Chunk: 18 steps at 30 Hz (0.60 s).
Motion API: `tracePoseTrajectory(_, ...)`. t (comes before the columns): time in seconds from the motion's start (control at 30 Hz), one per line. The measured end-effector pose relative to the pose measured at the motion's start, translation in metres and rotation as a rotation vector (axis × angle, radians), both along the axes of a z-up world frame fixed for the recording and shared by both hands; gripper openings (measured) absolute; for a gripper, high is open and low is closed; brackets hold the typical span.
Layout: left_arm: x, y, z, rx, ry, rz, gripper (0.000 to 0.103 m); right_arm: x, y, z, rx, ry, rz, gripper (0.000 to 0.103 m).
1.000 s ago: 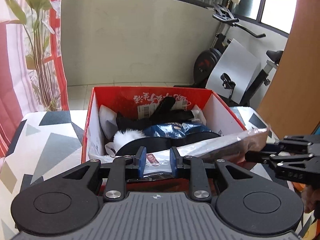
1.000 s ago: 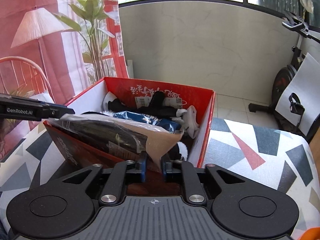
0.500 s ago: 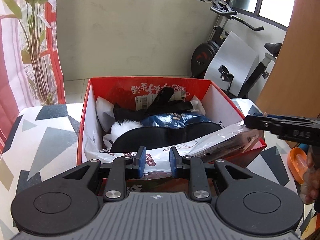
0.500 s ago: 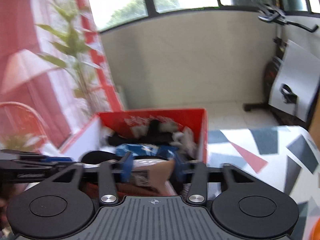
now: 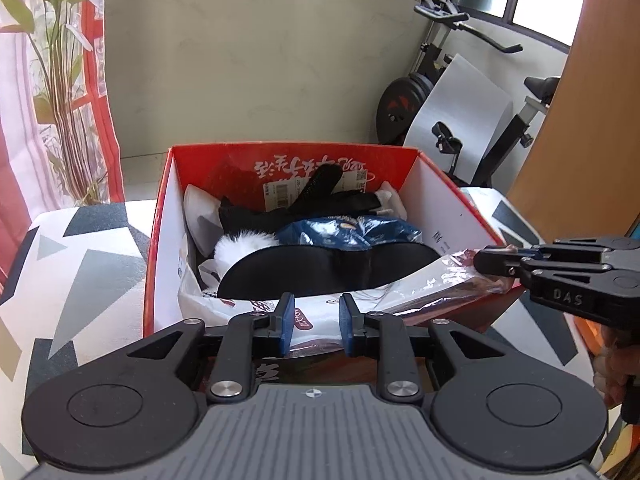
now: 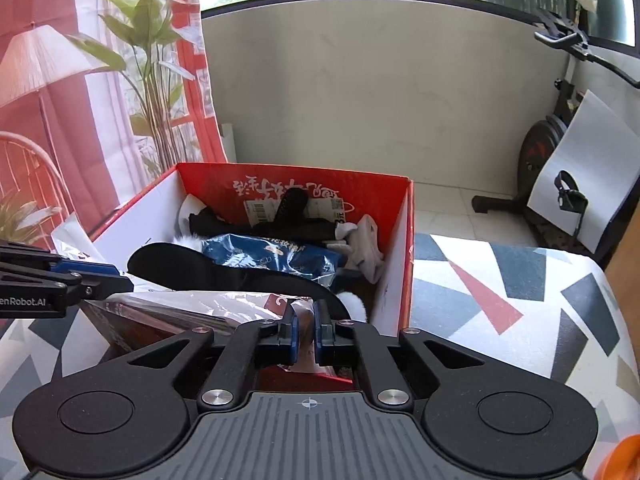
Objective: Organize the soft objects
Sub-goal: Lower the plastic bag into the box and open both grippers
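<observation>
The right tongs [image 6: 306,332] are found clenched on a crumpled corner of a plastic packet [image 6: 192,310], with only a narrow gap left between the blue pads [image 6: 293,334]. The left tongs [image 5: 314,324] are found released, the pads standing well apart with the packet's white end [image 5: 304,320] lying between them but gripped by neither. The packet is laid across the near rim of the red box [image 5: 160,216], its long axis running side to side, from the left tongs to the right tongs, so that each end is nearer one hand. It is judged to be only partly lowered, resting over the rim and on the soft things already inside: a black eye mask [image 5: 332,268], a blue bag [image 5: 352,234], black gloves [image 5: 316,200] and white fluff [image 5: 244,242]. The box stands on a desk under a patterned cloth [image 5: 68,256]. Both tongs are held level and pointed forward over the near edge. It is judged that the coming move depends on the packet being carried forward and down, with its length kept parallel to the near wall.
</observation>
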State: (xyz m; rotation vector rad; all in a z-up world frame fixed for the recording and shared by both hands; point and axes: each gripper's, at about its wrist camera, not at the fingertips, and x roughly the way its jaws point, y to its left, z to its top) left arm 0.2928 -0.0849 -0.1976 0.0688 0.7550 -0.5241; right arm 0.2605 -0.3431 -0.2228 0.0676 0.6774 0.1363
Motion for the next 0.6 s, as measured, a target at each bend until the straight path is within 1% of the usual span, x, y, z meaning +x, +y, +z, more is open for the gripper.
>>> tracePoseTrajectory(0.03,-0.002,0.001,0.002,-0.003,-0.010,-0.005,0.027,-0.001,0.000,0.001,-0.001,0.000,-0.006,0.007)
tracePoseTrajectory(0.07,-0.004,0.002,0.006,-0.003,-0.022,-0.009,0.030,-0.003,-0.001,0.003,0.004,-0.002,-0.015,0.007)
tracePoseTrajectory(0.13,-0.010,0.004,0.015,0.002,-0.057,-0.003,0.052,-0.008,-0.003,0.007,0.020,-0.012,-0.032,0.015)
tracePoseTrajectory(0.17,-0.014,0.006,0.020,-0.004,-0.075,0.002,0.073,-0.011,-0.004,0.010,0.018,-0.019,-0.038,0.017)
tracePoseTrajectory(0.2,-0.019,0.008,0.026,-0.018,-0.096,0.004,0.087,-0.015,-0.004,0.013,0.013,-0.031,-0.040,0.019)
tracePoseTrajectory(0.23,-0.023,0.011,0.033,-0.029,-0.119,0.014,0.092,-0.019,-0.004,0.017,0.014,-0.045,-0.033,0.023)
tracePoseTrajectory(0.27,-0.028,0.013,0.040,-0.034,-0.141,0.026,0.097,-0.023,-0.004,0.021,0.017,-0.056,-0.029,0.027)
tracePoseTrajectory(0.33,-0.036,0.018,0.054,-0.043,-0.169,0.044,0.097,-0.034,-0.004,0.032,0.023,-0.089,-0.032,0.051)
tracePoseTrajectory(0.37,-0.040,0.020,0.060,-0.050,-0.176,0.053,0.098,-0.039,-0.003,0.039,0.026,-0.111,-0.035,0.056)
tracePoseTrajectory(0.43,-0.049,0.025,0.074,-0.063,-0.194,0.074,0.101,-0.049,-0.003,0.053,0.035,-0.145,-0.042,0.071)
tracePoseTrajectory(0.47,-0.053,0.028,0.079,-0.064,-0.205,0.082,0.103,-0.055,-0.002,0.060,0.044,-0.163,-0.046,0.076)
tracePoseTrajectory(0.53,-0.068,0.030,0.092,-0.038,-0.254,0.099,0.103,-0.068,-0.003,0.076,0.075,-0.203,-0.049,0.098)
tracePoseTrajectory(0.57,-0.076,0.030,0.097,-0.016,-0.282,0.114,0.103,-0.075,-0.003,0.083,0.084,-0.223,-0.056,0.102)
tracePoseTrajectory(0.6,-0.083,0.030,0.103,0.009,-0.308,0.136,0.103,-0.081,-0.003,0.090,0.089,-0.235,-0.059,0.103)
